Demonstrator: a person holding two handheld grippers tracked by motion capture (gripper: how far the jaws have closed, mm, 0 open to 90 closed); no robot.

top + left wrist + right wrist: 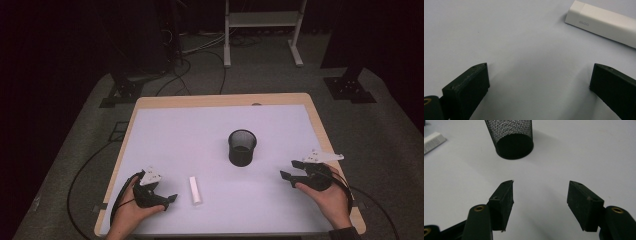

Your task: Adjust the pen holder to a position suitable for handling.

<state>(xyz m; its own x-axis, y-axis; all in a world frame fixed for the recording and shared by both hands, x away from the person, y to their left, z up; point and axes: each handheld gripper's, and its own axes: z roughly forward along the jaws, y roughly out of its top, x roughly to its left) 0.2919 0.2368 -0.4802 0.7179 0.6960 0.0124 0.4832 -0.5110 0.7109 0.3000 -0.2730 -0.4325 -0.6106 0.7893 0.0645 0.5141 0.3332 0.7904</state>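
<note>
Both grippers, left gripper [169, 200] and right gripper [290, 170], are hovering open and empty, seemingly readying to drop the white stick [196, 190] into the mesh cup [242, 147]

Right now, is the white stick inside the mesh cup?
No, the white stick lies flat on the table, apart from the mesh cup.

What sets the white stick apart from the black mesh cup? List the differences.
Colour: the white stick is plain white and solid, while the black mesh cup is see-through wire mesh.
Pose: the white stick lies flat on its side; the black mesh cup stands upright, mouth up.
Shape: the white stick is long and boxy; the black mesh cup is round and wider.
Both rest on the table, and neither is held.
</note>
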